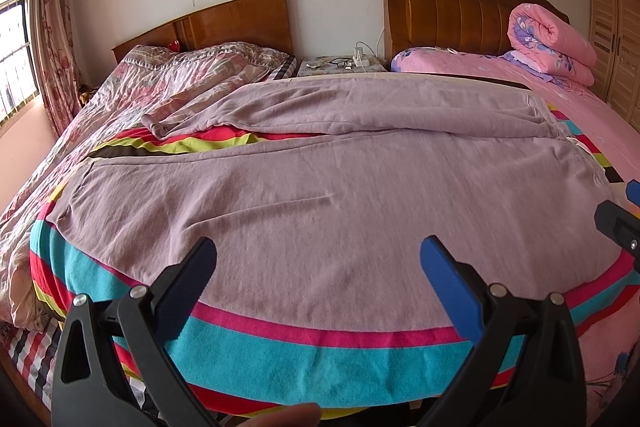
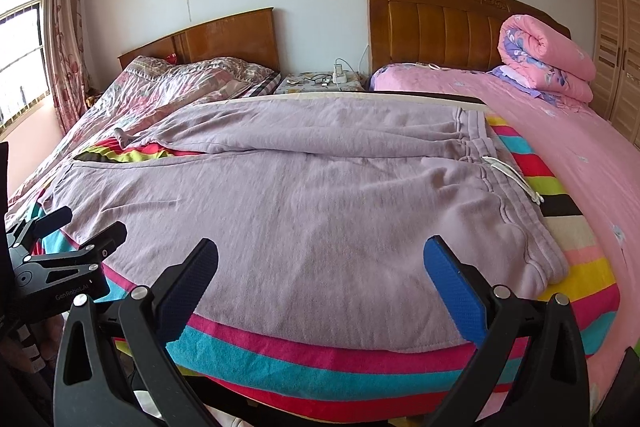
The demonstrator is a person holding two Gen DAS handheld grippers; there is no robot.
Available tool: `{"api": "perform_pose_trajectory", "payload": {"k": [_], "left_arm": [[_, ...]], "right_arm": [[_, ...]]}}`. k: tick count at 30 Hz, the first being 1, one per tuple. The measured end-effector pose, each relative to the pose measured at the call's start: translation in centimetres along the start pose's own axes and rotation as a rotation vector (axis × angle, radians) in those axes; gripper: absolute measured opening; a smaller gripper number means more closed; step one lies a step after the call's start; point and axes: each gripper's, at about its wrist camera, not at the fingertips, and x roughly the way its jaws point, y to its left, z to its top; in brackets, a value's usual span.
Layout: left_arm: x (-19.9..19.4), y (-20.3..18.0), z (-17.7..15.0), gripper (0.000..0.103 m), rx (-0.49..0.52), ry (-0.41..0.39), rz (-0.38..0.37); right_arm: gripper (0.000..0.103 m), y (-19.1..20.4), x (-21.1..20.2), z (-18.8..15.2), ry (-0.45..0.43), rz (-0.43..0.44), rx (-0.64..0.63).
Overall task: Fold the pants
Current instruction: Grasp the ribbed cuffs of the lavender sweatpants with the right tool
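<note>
right now both grippers hang wide open with nothing in them: the left gripper (image 1: 318, 259) and the right gripper (image 2: 320, 259), over the near edge of the lilac pants (image 2: 304, 195). the left one's body reads "genrobot.ai". the pants lie flat on a striped blanket (image 2: 320, 367), waistband (image 2: 500, 187) to the right, legs to the left.

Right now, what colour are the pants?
Pale lilac pants, clearest in the right wrist view.
</note>
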Motion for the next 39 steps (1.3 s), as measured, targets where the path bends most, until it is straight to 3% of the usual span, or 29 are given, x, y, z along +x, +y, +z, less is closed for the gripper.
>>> {"api": "perform_pose_trajectory", "payload": {"k": [4,6,9,11,13,15,18,22,29,32,33,35,39], "left_arm": [[3.6,1.6,3.2,0.102,-0.003,0.062,0.028],[5.8,3.0,5.3,0.102,-0.050,0.121,-0.004],[10.7,5.1,8.8,0.102,-0.169,0.250,-0.227],[14.2,6.2,10.5,0.102,-0.321,0.301,-0.355],[17.6,6.8,11.5,0.102,-0.480,0.328,-0.429],[20.1,6.7,12.1,0.101,-0.575,0.343,-0.430],[21.4,5.6,13.1,0.101,-0.557,0.288,-0.438],[22.2,4.6,14.2,0.101,-0.471,0.251,-0.432],[22.4,4.1,15.3,0.101,-0.377,0.188,-0.382],[22.8,3.8,15.5,0.101,-0.362,0.202,-0.367],[23.1,3.8,15.7,0.101,-0.365,0.203,-0.366],[23.4,4.0,16.1,0.101,-0.371,0.206,-0.356],[21.7,5.8,16.6,0.101,-0.416,0.163,-0.332]], "right_arm": [[0.099,-2.7,3.8,4.1,0.067,0.068,-0.072],[0.099,-4.3,6.4,7.1,0.087,0.094,-0.106],[0.099,-7.3,12.8,11.9,0.135,0.139,-0.132],[0.099,-9.4,18.4,14.8,0.194,0.186,-0.129],[0.099,-11.0,23.8,17.4,0.240,0.190,-0.137],[0.097,-12.0,28.5,19.8,0.272,0.196,-0.168],[0.084,-12.7,33.8,22.2,0.310,0.248,-0.215],[0.074,-12.1,38.2,22.9,0.365,0.319,-0.309],[0.057,-10.0,40.9,22.2,0.403,0.391,-0.441],[0.022,-9.3,39.8,22.1,0.379,0.379,-0.467],[0.015,-8.9,38.7,21.9,0.353,0.357,-0.493],[0.013,-7.7,35.5,21.7,0.282,0.309,-0.550],[0.012,-4.0,24.0,19.0,0.090,0.237,-0.653]]}}
